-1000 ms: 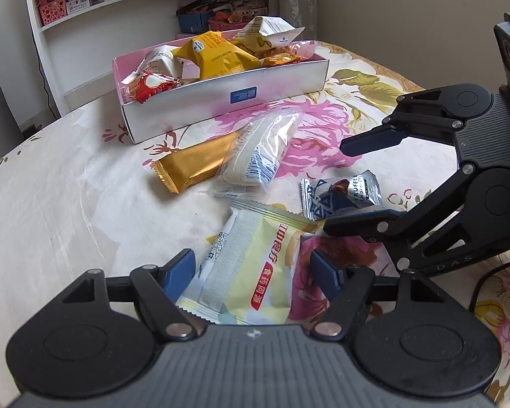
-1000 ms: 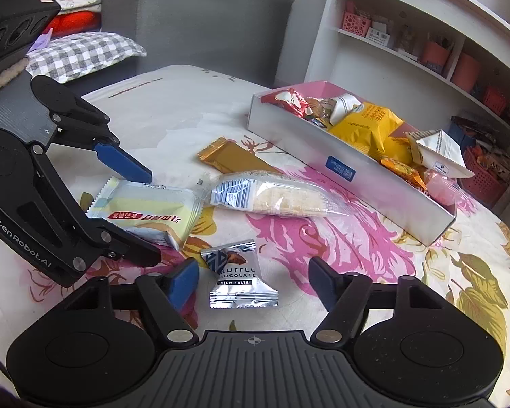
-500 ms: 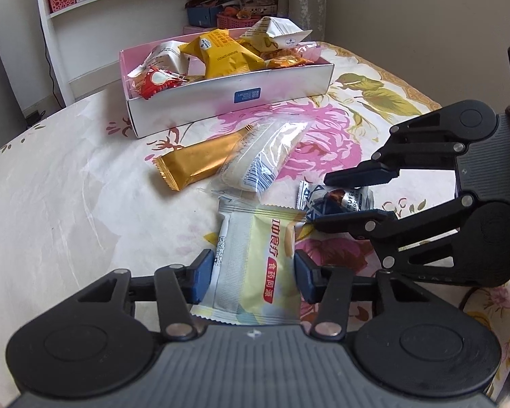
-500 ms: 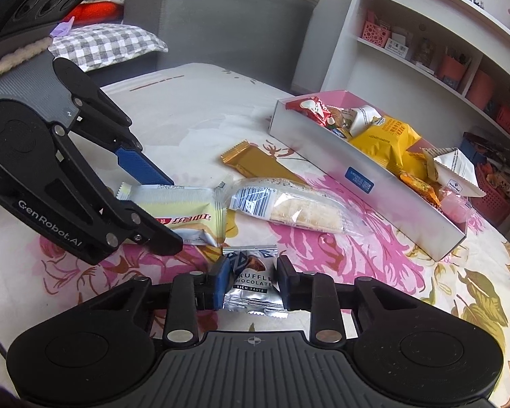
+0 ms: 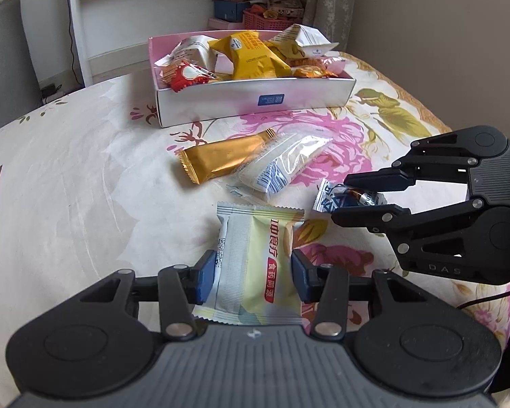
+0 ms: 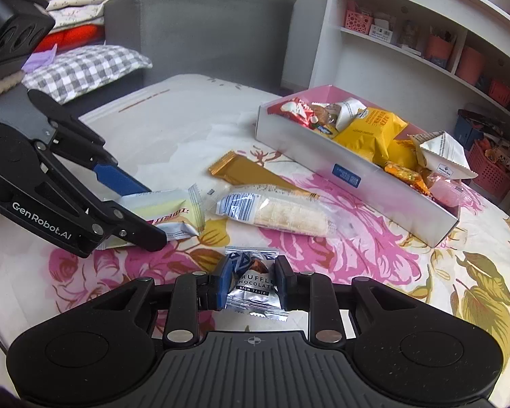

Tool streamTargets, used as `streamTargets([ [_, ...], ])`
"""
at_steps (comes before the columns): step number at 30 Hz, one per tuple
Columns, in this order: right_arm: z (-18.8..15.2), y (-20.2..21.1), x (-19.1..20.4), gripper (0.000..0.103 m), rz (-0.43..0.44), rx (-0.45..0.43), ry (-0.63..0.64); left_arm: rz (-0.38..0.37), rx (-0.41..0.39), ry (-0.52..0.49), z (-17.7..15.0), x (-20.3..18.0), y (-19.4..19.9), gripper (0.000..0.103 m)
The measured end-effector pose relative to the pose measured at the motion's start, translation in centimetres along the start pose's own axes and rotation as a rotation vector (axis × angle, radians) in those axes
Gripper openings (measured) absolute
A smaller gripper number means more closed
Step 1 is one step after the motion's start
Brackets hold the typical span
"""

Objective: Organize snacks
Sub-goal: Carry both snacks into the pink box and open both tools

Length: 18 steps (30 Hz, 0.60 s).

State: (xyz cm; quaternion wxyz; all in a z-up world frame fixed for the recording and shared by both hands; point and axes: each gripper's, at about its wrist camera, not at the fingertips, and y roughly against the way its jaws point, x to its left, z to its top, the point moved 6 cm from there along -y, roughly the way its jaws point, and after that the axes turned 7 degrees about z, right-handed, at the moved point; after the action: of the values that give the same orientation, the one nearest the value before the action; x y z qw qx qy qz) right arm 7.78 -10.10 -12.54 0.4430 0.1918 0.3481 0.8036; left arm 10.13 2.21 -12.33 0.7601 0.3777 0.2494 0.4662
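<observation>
My left gripper (image 5: 253,275) is shut on a pale green and white snack packet (image 5: 255,258), lifted off the floral cloth; it also shows in the right wrist view (image 6: 166,209). My right gripper (image 6: 253,280) is shut on a small silver truffle chocolate packet (image 6: 255,285), seen from the left wrist too (image 5: 343,197). A gold bar (image 5: 221,158) and a clear-wrapped white cake (image 5: 282,163) lie on the cloth between me and the pink-lined white box (image 5: 255,100), which holds several snacks.
The table has a floral cloth (image 5: 68,187). A white shelf unit (image 6: 408,34) stands behind the box, with red baskets (image 6: 489,166) low beside it. A grey sofa with cushions (image 6: 85,68) is at the far left.
Both grippers closed from open: the left on the green packet, the right on the chocolate packet. Both packets have risen a little from the cloth.
</observation>
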Motion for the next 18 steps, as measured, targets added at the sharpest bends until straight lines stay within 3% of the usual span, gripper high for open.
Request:
streamTargets([
  [18, 3.7, 3.5, -2.8, 0.025, -0.005, -0.111, -0.142, -0.011, -0.090, 0.087, 2.6, 0.1, 3.9, 0.043],
])
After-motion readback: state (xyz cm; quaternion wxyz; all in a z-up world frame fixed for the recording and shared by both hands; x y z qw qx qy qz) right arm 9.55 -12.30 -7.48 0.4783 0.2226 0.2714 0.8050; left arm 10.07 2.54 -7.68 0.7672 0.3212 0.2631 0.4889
